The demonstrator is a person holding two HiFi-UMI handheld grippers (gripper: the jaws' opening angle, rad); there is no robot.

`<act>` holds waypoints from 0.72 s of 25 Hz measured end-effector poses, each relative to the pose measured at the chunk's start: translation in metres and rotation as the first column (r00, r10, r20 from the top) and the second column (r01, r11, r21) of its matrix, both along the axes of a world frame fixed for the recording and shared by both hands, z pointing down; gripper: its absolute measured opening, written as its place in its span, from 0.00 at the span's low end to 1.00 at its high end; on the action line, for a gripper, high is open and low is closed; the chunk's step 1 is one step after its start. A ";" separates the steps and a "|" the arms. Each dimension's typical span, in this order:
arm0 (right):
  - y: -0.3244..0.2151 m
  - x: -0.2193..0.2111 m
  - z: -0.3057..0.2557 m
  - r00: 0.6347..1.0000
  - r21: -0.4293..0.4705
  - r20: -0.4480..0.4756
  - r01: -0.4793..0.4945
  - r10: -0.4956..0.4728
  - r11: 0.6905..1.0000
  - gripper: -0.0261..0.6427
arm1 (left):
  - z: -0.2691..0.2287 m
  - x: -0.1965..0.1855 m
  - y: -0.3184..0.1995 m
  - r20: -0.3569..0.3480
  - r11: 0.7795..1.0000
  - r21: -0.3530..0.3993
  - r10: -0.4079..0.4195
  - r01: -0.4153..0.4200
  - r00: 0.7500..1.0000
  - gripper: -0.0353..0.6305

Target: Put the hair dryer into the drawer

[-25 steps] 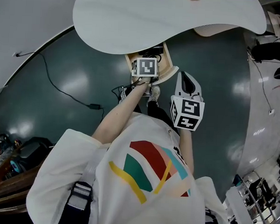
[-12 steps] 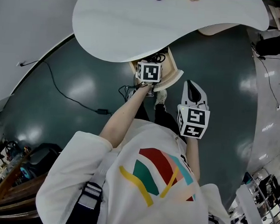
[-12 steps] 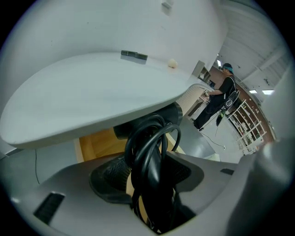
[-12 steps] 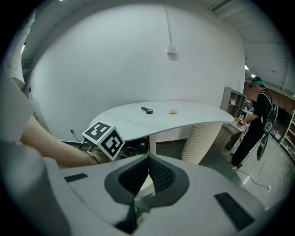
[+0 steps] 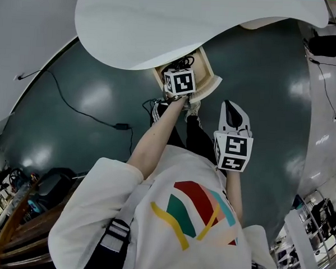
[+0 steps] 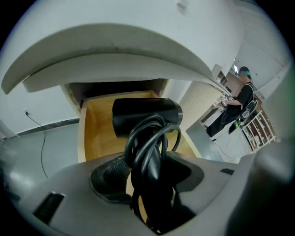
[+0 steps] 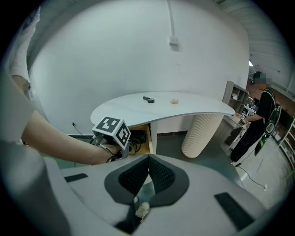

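Steeply angled downward, the left gripper (image 6: 150, 177) clamps its jaws on the handle of a black hair dryer (image 6: 146, 117), whose black cord (image 6: 154, 140) is looped in coils around the handle. The dryer's barrel hangs over the pale wooden bottom of an open drawer (image 6: 99, 138) beneath a curved white table (image 5: 179, 25); whether it touches the wood cannot be told. To the right and nearer the person, the right gripper (image 7: 148, 175) hangs over the dark glossy floor (image 5: 91, 99), its ribbed pads pressed together with nothing between them, well apart from the drawer. The person holding both tools wears a white T-shirt (image 5: 180, 216) with a striped colour print. At far right, beyond the table's fluted pedestal (image 7: 200, 133), a bystander in dark clothes (image 7: 260, 120) stands beside shelving.
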State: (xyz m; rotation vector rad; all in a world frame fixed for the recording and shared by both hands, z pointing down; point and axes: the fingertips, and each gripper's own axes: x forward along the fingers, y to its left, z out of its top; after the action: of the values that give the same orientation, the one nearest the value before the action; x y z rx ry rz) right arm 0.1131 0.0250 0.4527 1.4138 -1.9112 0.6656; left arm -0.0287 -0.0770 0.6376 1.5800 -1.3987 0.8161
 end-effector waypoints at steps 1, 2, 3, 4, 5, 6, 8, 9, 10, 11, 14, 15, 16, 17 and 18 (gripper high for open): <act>0.002 -0.001 0.002 1.000 -0.005 -0.001 0.003 -0.003 1.000 0.06 | 0.003 -0.001 0.000 0.000 1.000 0.000 -0.013 0.013 1.000 0.40; 0.004 -0.001 0.005 1.000 -0.011 -0.002 0.006 -0.006 1.000 0.06 | 0.007 -0.002 -0.001 0.000 1.000 0.001 -0.023 0.023 1.000 0.40; 0.007 -0.002 0.008 1.000 -0.017 -0.003 0.009 -0.009 1.000 0.06 | 0.010 -0.004 -0.002 -0.001 0.999 0.003 -0.032 0.032 0.999 0.40; 0.009 -0.004 0.011 1.000 -0.023 -0.004 0.013 -0.013 1.000 0.06 | 0.013 -0.005 -0.003 -0.004 0.999 0.005 -0.040 0.040 0.999 0.40; 0.011 -0.006 0.013 1.000 -0.029 -0.005 0.019 -0.019 0.999 0.06 | 0.016 -0.007 -0.005 -0.009 0.999 0.008 -0.049 0.049 0.999 0.40; 0.013 -0.009 0.015 1.000 -0.035 -0.006 0.026 -0.026 0.999 0.06 | 0.018 -0.009 -0.007 -0.015 0.998 0.011 -0.057 0.057 0.998 0.40; 0.015 -0.014 0.018 0.999 -0.044 -0.006 0.043 -0.044 0.998 0.06 | 0.022 -0.012 -0.011 -0.018 0.998 0.016 -0.068 0.068 0.998 0.40; 0.016 -0.016 0.019 0.999 -0.048 -0.005 0.053 -0.053 0.997 0.06 | 0.025 -0.013 -0.013 -0.017 0.997 0.018 -0.070 0.070 0.997 0.40; 0.016 -0.018 0.020 0.998 -0.052 -0.004 0.062 -0.062 0.997 0.06 | 0.027 -0.013 -0.015 -0.021 0.997 0.020 -0.073 0.073 0.997 0.40; 0.017 -0.020 0.022 0.998 -0.057 -0.002 0.070 -0.070 0.996 0.06 | 0.029 -0.012 -0.017 -0.031 0.997 0.020 -0.077 0.077 0.997 0.40; 0.019 -0.022 0.029 0.996 -0.072 0.000 0.089 -0.089 0.993 0.06 | 0.039 -0.009 -0.023 -0.053 0.996 0.017 -0.082 0.083 0.995 0.40; 0.019 -0.022 0.031 0.996 -0.075 0.000 0.092 -0.092 0.993 0.06 | 0.041 -0.008 -0.027 -0.053 0.997 0.022 -0.078 0.080 0.995 0.40; 0.020 -0.022 0.033 0.996 -0.079 0.001 0.094 -0.094 0.992 0.06 | 0.042 -0.008 -0.030 -0.051 0.997 0.032 -0.072 0.074 0.996 0.40; 0.021 -0.022 0.035 0.996 -0.082 0.001 0.094 -0.095 0.992 0.06 | 0.044 -0.008 -0.033 -0.048 0.997 0.042 -0.063 0.065 0.997 0.40; 0.022 -0.021 0.037 0.995 -0.086 0.001 0.095 -0.095 0.992 0.06 | 0.046 -0.008 -0.035 -0.046 0.997 0.053 -0.053 0.055 0.998 0.40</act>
State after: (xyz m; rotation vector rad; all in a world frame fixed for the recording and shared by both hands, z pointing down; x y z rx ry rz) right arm 0.0917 0.0471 0.4895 1.2619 -1.9113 0.6911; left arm -0.0366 -0.1117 0.6834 1.5846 -1.4361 0.7126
